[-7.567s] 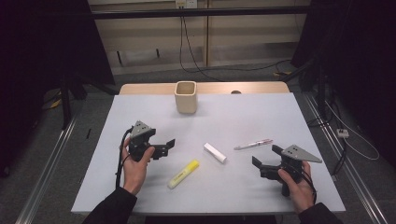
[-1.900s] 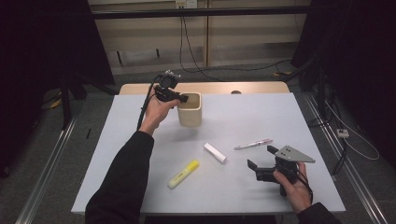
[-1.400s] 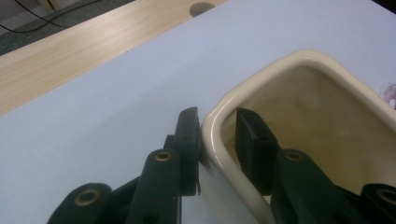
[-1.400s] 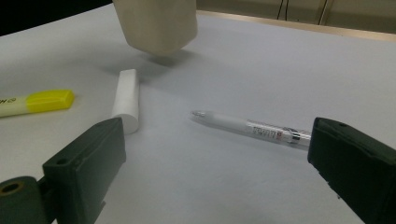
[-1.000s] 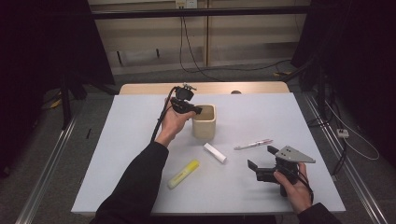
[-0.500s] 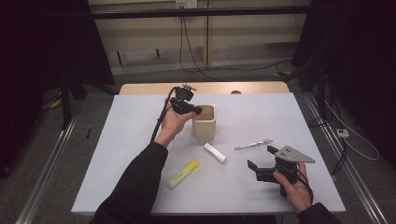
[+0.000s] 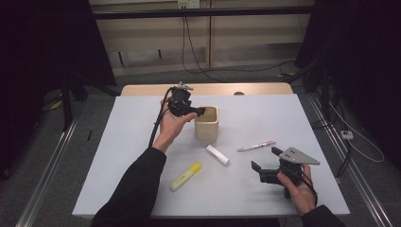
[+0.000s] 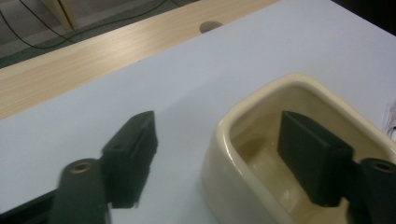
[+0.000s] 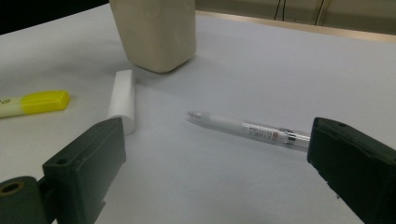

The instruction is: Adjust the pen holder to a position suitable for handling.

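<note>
- Left claw (image 7: 201, 112) raised above the counter (image 7: 118, 142) at the near-left rim of the cream cup (image 7: 207, 124); left arm stretched forward from the bottom edge, dark sleeve to the wrist, hand (image 7: 171, 124) wrapped around the claw body from below, palm turned up
- Jaws of the left claw (image 8: 215, 158) just opened, now spread wide and straddling the cup wall: one jaw outside above the counter, the other inside the hollow of the cup (image 8: 261, 154); pads apart from the wall, nothing gripped
- Cup upright on the counter, toward the far middle, just beyond the white stick (image 7: 217, 154)
- Right claw (image 7: 265, 163) held low near the right front corner of the counter, right hand (image 7: 295, 187) curled around the body from behind, jaws pointing toward the middle of the counter
- Right claw (image 9: 215, 168) open wide and empty, pen (image 9: 247, 129) lying on the counter ahead of the jaws, untouched
- White stick (image 9: 122, 99) and yellow highlighter (image 9: 35, 102) lying flat left of the pen; cup (image 9: 154, 32) standing behind
- Yellow highlighter (image 7: 186, 176) on the counter beside the left forearm, pen (image 7: 257, 146) between cup and right claw
</note>
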`<state>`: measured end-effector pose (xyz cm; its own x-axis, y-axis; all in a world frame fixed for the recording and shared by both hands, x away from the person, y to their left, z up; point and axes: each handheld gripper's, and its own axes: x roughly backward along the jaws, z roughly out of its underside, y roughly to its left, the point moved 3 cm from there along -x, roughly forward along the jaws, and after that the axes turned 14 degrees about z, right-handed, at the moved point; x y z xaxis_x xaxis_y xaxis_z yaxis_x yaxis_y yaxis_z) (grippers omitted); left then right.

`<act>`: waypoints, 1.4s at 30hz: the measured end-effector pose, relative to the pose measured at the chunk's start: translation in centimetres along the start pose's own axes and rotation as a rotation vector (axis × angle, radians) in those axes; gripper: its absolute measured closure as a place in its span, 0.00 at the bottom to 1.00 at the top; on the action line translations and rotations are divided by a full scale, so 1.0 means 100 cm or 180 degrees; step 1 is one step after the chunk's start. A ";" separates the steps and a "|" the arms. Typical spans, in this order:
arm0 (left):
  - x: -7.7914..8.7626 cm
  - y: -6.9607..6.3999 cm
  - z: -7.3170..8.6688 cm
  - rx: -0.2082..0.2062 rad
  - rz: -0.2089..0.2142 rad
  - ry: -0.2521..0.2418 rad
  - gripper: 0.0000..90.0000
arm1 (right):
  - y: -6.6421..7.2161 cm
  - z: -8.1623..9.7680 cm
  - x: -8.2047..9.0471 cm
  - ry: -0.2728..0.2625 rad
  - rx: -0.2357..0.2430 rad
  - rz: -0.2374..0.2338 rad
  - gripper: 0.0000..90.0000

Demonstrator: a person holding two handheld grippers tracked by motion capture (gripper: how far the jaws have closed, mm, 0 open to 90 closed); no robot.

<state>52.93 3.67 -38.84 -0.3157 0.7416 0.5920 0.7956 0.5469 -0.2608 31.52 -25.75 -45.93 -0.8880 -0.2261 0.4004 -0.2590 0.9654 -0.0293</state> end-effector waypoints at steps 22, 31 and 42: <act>0.048 -0.020 0.033 -0.0044 0.0154 -0.0351 0.10 | 0.000 0.000 0.004 -0.0015 0.0026 0.0052 0.05; 0.067 -0.027 0.047 -0.0091 0.0149 -0.0392 0.09 | 0.001 0.000 0.004 -0.0008 0.0039 0.0055 0.05; 0.087 -0.033 0.064 -0.0126 0.0078 -0.0378 0.09 | 0.000 0.000 0.005 -0.0017 0.0033 0.0063 0.05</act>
<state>44.23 10.86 -37.72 -0.3529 0.7966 0.4907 0.8229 0.5138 -0.2424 31.06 -25.90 -45.76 -0.8950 -0.2075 0.3948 -0.2451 0.9684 -0.0466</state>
